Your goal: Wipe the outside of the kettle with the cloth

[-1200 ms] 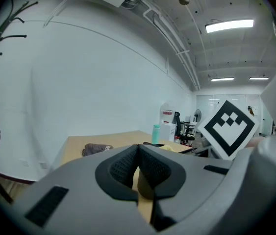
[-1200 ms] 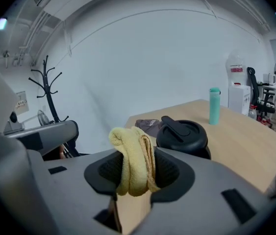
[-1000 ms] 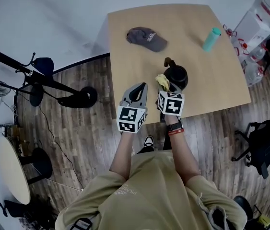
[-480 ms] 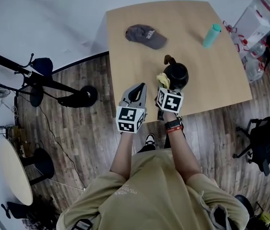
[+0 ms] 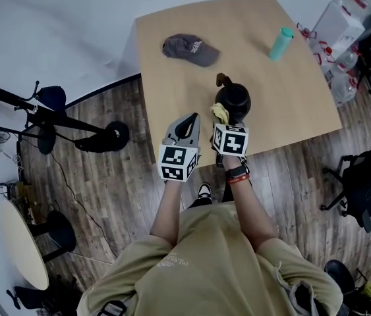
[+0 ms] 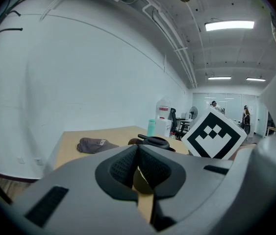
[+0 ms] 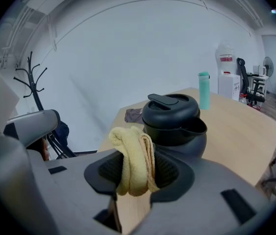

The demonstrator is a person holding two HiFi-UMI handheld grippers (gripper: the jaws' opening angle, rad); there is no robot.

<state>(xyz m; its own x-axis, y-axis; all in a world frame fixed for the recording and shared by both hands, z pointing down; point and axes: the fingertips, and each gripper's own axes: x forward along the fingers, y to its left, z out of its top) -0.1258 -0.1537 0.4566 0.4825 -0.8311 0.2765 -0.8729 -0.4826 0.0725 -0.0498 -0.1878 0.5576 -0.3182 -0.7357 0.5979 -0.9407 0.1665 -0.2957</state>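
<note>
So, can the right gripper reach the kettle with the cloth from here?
Probably yes: the right gripper, shut on the cloth, faces the kettle close by, with nothing between them.

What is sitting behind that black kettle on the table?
In the right gripper view, a grey cap peeks out behind the kettle, its right part covered by the kettle's body. A teal bottle stands farther back to the right, fully visible.

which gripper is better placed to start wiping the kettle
Probably right: the right gripper is shut on the yellow cloth, close beside the black kettle. The left gripper is shut and empty, farther off.
</note>
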